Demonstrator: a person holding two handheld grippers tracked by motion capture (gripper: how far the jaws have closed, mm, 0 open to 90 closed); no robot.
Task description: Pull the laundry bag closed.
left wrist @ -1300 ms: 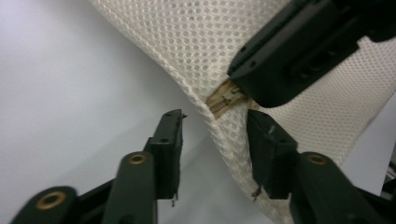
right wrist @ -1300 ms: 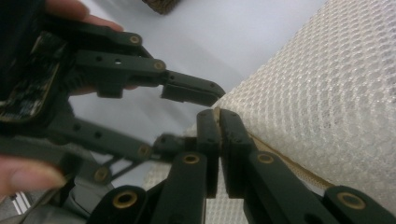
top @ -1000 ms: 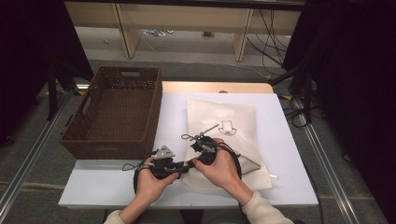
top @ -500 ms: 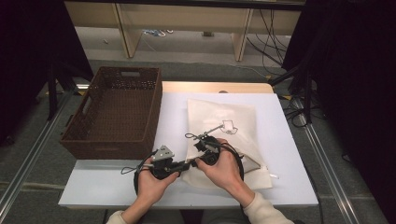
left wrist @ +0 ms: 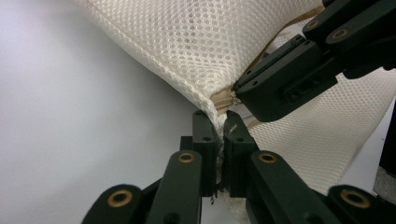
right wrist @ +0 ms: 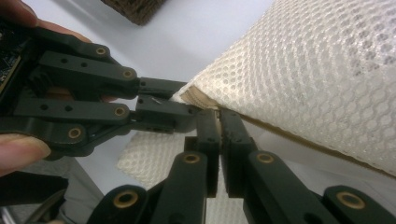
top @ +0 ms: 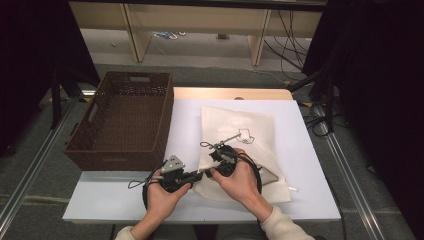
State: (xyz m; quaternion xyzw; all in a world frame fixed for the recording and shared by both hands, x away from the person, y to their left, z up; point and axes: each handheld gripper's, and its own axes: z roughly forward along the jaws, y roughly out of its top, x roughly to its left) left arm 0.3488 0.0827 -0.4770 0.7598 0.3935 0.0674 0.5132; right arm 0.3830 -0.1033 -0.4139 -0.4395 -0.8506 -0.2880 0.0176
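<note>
Together, we pinched the cream mesh bag [top: 240,145] at its near-left corner, left gripper [top: 197,175] and right gripper [top: 214,161] both clamped, on the white table [top: 125,200] beside a wicker basket [top: 125,120], dark curtains around.

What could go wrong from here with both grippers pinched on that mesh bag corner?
1. The left gripper and right gripper are both shut on the same zipper corner of the mesh bag, jaws nearly touching; they could knock together.
2. Each holds only a thin edge of mesh, so it may slip out or snag when pulled.
3. The basket stands close on the left; a swing could hit it.
</note>
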